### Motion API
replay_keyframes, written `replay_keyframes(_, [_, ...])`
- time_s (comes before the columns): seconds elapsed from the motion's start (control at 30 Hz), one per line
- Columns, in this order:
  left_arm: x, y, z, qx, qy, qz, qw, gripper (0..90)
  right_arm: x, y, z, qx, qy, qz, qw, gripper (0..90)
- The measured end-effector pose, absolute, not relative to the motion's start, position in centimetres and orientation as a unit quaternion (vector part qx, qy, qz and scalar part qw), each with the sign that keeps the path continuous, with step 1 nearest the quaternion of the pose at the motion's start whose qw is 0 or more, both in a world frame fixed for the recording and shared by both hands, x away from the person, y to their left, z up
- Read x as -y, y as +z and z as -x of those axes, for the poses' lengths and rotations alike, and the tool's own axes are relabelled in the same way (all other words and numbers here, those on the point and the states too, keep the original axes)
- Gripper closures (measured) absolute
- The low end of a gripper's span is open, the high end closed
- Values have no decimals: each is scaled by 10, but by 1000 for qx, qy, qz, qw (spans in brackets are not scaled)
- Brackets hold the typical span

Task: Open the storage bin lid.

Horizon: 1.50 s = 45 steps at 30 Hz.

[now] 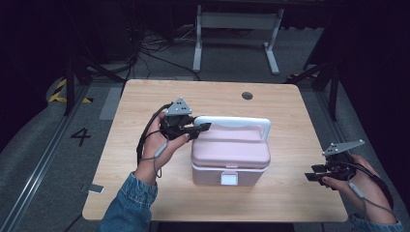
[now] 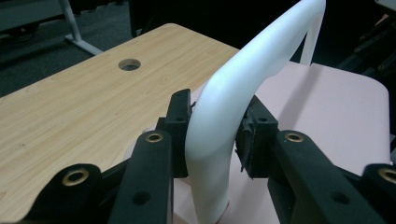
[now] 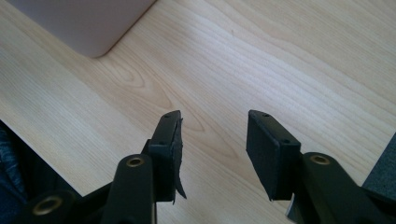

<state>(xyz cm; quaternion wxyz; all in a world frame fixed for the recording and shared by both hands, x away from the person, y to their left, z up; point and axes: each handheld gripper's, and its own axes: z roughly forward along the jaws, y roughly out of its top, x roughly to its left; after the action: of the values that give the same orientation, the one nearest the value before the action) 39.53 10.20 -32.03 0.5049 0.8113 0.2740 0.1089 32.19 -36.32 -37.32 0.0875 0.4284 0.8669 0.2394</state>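
A pink lidded box [image 1: 230, 154] with a white front latch [image 1: 229, 179] stands in the middle of the wooden table [image 1: 145, 106]. Its white handle [image 1: 232, 122] is raised upright. My left gripper [image 1: 202, 127] is shut on the handle's left corner; in the left gripper view both jaws press on the white handle [image 2: 219, 116] above the pink lid [image 2: 336, 102]. My right gripper [image 1: 312, 176] hovers open near the table's right front edge, away from the box. In the right gripper view the right gripper [image 3: 212, 140] holds nothing, and a corner of the box [image 3: 88, 23] sits at the upper left.
A round cable hole [image 1: 247, 95] is in the table behind the box. A white desk frame [image 1: 237, 34] stands on the floor beyond. A floor mark "4" [image 1: 80, 136] lies to the left, and a small tag [image 1: 95, 189] sits at the table's front left corner.
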Motion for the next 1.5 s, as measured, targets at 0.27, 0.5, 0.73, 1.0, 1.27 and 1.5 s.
replay_keyframes(0.27, [-103,-312,-403,-272,107,-815,501,700,360,-368,-321,-864,258,-423,90,578])
replay_keyframes(0.5, [-104,-307,-411,-276,104,-813,501,700,357,-363,-320,-863,286,-406,90,594])
replay_keyframes(0.73, [-106,-303,-420,-283,95,-812,502,694,352,-354,-318,-858,321,-389,98,642])
replay_keyframes(1.0, [-105,-298,-433,-292,89,-807,505,693,342,-348,-319,-853,356,-363,113,685])
replay_keyframes(1.27, [-104,-296,-445,-303,84,-805,503,692,331,-343,-321,-848,393,-337,112,771])
replay_keyframes(1.5, [-103,-295,-448,-309,83,-804,502,689,323,-337,-322,-845,408,-325,118,884])
